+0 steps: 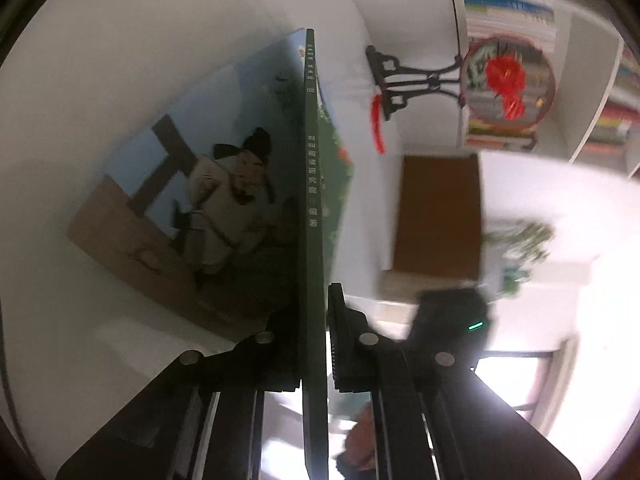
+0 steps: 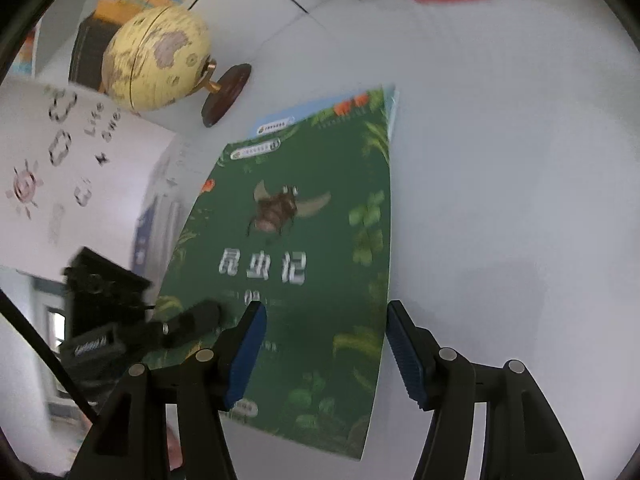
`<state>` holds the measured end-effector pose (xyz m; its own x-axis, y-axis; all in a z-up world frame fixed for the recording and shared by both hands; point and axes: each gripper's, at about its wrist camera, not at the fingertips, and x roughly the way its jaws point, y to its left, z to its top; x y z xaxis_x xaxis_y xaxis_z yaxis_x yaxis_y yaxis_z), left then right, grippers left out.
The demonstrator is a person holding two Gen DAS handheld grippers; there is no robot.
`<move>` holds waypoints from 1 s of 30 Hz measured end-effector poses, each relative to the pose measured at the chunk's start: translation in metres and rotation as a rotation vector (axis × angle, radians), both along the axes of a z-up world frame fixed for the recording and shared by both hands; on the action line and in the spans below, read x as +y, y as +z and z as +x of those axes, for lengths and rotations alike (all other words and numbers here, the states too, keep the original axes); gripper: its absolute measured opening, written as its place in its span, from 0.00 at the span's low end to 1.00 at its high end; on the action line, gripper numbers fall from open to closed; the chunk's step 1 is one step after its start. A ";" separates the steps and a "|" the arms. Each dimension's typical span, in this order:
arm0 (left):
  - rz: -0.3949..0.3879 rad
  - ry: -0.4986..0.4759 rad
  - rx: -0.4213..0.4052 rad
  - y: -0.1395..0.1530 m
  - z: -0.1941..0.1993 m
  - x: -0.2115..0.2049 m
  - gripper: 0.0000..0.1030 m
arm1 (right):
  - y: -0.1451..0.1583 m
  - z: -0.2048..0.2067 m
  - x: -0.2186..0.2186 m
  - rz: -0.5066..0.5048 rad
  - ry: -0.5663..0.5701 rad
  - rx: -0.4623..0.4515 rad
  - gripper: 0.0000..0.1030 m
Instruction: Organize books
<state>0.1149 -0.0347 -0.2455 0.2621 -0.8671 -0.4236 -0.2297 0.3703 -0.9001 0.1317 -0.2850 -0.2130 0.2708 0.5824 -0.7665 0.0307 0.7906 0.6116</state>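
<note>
Books: two thin picture books, one clamped in the left claw, one lying flat beneath it on the white surface (image 2: 500, 200).
Green book (image 2: 304, 264): cover shows a flying beetle among leaves with white characters; held edge-on in the left wrist view, spine (image 1: 311, 216) running straight up the middle of the frame, tilted up off the surface.
Blue book (image 1: 180, 184): lies flat on the surface under and behind the green one; cover shows a robed figure in a dark hat; in the right wrist view only a pale blue strip shows past the green cover's top edge.
Left claw (image 1: 316, 344): shut tight on the green book's spine edge, one pad on each cover.
Right claw (image 2: 324, 344): jaws half spread, blue pads (image 2: 404, 356) apart, hovering over the lower part of the green cover; contact not clear.
Globe (image 2: 156, 58): cream, on a dark round base, at the far left of the surface.
Round ornament (image 1: 506, 80): red flower disc on a black stand, with a red tassel, in front of shelved books (image 1: 512, 16).
Focus: both views motion-blurred.
</note>
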 end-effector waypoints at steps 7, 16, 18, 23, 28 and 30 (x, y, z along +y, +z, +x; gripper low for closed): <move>-0.115 0.009 0.066 0.000 0.004 -0.007 0.06 | -0.018 -0.027 -0.028 0.298 -0.123 0.092 0.64; 0.172 -0.056 -0.060 0.026 -0.001 -0.024 0.05 | -0.008 -0.037 -0.029 0.357 -0.173 0.028 0.22; 0.285 -0.083 -0.137 0.042 -0.007 -0.029 0.06 | 0.005 -0.039 -0.020 0.273 -0.146 -0.018 0.21; 0.492 -0.123 -0.282 0.073 -0.020 -0.040 0.08 | 0.040 -0.040 0.016 0.032 -0.051 -0.158 0.19; 0.612 -0.150 -0.374 0.092 -0.034 -0.037 0.09 | 0.064 -0.045 0.053 -0.150 0.047 -0.262 0.19; 0.632 -0.144 -0.399 0.099 -0.038 -0.029 0.09 | 0.072 -0.048 0.066 -0.178 0.079 -0.291 0.19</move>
